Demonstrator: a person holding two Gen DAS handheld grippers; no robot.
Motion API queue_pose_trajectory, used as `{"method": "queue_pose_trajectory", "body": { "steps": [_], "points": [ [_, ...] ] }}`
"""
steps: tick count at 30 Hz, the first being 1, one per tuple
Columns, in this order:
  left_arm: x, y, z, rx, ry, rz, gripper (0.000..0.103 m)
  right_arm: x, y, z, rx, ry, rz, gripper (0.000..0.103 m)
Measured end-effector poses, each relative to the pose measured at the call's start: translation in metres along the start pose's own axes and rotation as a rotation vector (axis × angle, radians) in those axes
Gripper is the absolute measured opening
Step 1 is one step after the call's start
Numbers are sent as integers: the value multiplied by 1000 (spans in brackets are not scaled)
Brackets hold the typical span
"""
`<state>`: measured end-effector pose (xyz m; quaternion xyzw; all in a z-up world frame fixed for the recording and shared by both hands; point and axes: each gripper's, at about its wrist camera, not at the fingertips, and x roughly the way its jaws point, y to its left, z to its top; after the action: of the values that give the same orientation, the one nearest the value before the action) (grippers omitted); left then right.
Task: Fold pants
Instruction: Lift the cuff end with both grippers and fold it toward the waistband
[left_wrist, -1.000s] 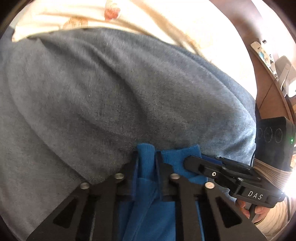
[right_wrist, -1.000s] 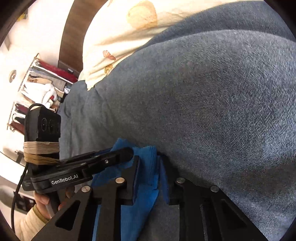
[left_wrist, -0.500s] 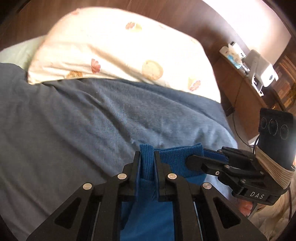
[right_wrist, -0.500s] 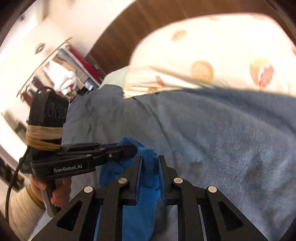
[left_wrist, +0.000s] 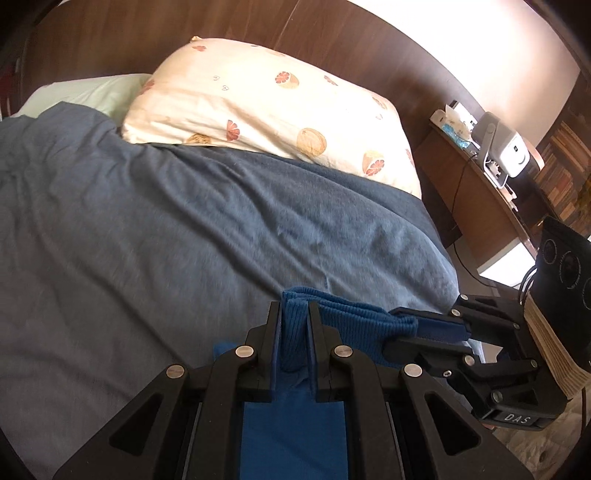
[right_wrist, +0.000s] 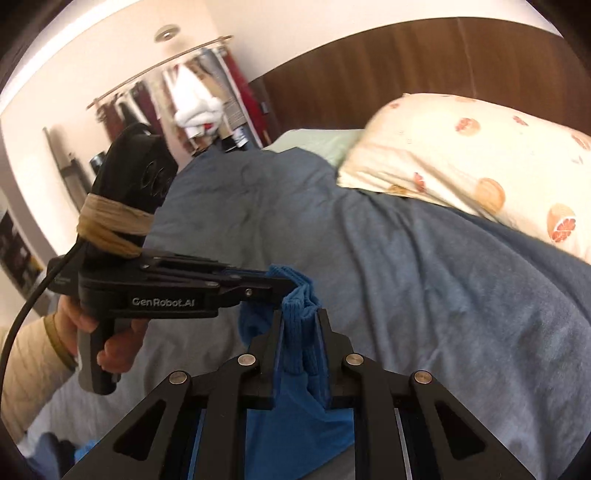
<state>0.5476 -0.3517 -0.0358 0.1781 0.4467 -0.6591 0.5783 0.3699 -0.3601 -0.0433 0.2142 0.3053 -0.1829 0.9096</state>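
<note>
Two grippers share one bright blue pair of pants (left_wrist: 295, 332), each clamped on a bunch of the ribbed hem or waistband, and the cloth hangs lifted above the grey-blue blanket (left_wrist: 184, 240) of the bed. From the left wrist view, the left gripper (left_wrist: 294, 343) has its jaws clenched on a thick fold of the ribbing, with the smoother blue fabric dropping away beneath. Just to its right, the right gripper (left_wrist: 413, 325) pinches the same band from the side; white letters reading "DAS" show on the small plate at its underside.

From the right wrist view, the right gripper (right_wrist: 300, 339) has its jaws gripping a gathered tuft of ribbing, and the left gripper (right_wrist: 284, 284) comes in from the left with its tip buried in the same cloth. "GenRobot.AI" is printed in pale letters along that gripper's black body, and a smaller logo near the cable end is too blurred to read. A hand (right_wrist: 107, 339) in a cream knit sleeve (right_wrist: 26, 376) holds its pistol grip, and a tan band (right_wrist: 110, 225) is wrapped round the black camera housing on top.

Beyond lie a cream pillow (left_wrist: 280, 114) printed with citrus slices, a dark wooden headboard (left_wrist: 147, 40), and a bedside shelf (left_wrist: 476, 184) carrying a white device (left_wrist: 506, 147) whose label is too small to read.
</note>
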Motion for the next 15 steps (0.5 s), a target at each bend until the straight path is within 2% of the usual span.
{"method": "queue_pose_trajectory", "body": {
  "steps": [8, 15],
  "points": [
    [-21, 2, -54, 0, 22, 22, 13, -11, 52, -36, -95, 75, 26, 16],
    [-19, 6, -101, -23, 67, 48, 13, -4, 73, -71, -171, 163, 38, 15]
  ]
}}
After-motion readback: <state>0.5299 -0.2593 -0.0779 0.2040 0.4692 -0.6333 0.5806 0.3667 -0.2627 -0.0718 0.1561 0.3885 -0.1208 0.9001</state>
